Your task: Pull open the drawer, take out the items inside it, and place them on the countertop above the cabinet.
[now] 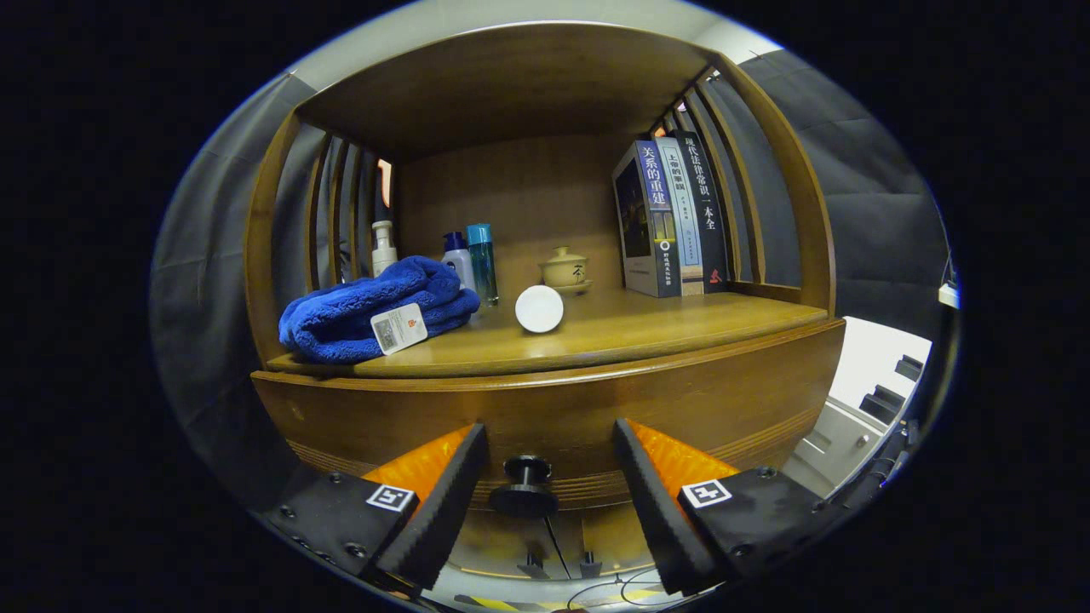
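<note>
drawer (545, 409) front, smooth curved brown wood, looks closed, its dark spool-shaped knob (524, 485) lying between the fingers of the gripper (549, 485), which stand apart and touch nothing. a plush blue towel (375, 311) and a round white lid (539, 308) lie on the worktop (664, 323) beyond the fingers. this fits either reaching for the knob to pull or having pushed the drawer back in; i cannot tell which.
</note>
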Demonstrator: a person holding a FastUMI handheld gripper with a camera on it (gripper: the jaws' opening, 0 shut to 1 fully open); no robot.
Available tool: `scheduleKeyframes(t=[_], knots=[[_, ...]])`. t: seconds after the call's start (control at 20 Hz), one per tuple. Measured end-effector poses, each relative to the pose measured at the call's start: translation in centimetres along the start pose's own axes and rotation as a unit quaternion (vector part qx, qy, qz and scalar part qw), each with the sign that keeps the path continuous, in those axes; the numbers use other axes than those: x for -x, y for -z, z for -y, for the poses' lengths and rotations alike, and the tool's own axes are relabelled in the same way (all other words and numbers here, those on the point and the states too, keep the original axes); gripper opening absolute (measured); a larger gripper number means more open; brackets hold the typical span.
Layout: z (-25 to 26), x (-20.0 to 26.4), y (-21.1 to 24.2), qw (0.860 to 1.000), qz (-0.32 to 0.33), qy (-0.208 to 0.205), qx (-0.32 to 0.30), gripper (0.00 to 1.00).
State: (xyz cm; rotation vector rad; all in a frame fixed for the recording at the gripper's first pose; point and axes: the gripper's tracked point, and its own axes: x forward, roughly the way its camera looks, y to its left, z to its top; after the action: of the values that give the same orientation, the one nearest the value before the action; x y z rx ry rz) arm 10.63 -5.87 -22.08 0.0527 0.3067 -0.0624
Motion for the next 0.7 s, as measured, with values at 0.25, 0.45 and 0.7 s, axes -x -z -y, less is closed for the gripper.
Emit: scheduleKeyframes(t=[0.25, 0.45, 0.7], knots=[[-0.1, -0.3, 0.0, 1.000, 0.004, 0.002, 0.003, 0.99], [-0.4, -0.4, 0.0, 1.000, 0.003, 0.001, 0.009, 0.99], [-1.4, 2.9, -1.5, 0.999, 0.017, -0.019, 0.027, 0.99]])
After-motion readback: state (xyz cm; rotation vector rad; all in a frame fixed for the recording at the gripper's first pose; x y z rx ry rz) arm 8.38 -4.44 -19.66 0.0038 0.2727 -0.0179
